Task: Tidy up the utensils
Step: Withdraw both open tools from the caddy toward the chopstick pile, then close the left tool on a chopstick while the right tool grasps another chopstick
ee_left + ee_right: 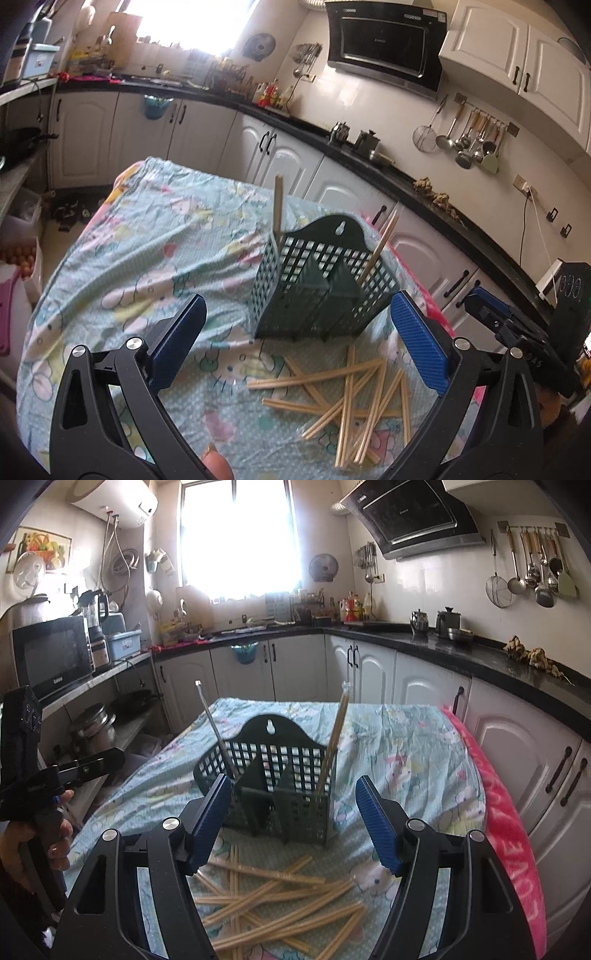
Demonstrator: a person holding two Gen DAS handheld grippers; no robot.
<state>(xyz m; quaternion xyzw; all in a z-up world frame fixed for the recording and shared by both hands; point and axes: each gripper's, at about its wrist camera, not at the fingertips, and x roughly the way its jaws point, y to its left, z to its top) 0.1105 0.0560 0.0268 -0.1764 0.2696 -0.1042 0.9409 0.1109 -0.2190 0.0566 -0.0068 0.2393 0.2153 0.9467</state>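
Observation:
A dark green slotted utensil holder [325, 291] [273, 775] with dividers stands on the cloth-covered table. One chopstick [277, 206] [216, 727] leans in its left compartment and one [382, 245] [334, 738] in its right. Several loose wooden chopsticks [351, 395] [269, 897] lie scattered on the cloth in front of the holder. My left gripper [299, 343] is open and empty, above and in front of the pile. My right gripper [295, 827] is open and empty, just in front of the holder. Each gripper shows at the edge of the other's view [491, 314] [85, 768].
The table carries a light blue cartoon-print cloth [147, 236] [406, 746] with a pink towel [509, 830] along its right edge. White cabinets under a black counter [443, 646] surround the table. A microwave [51, 657] stands on a shelf at the left.

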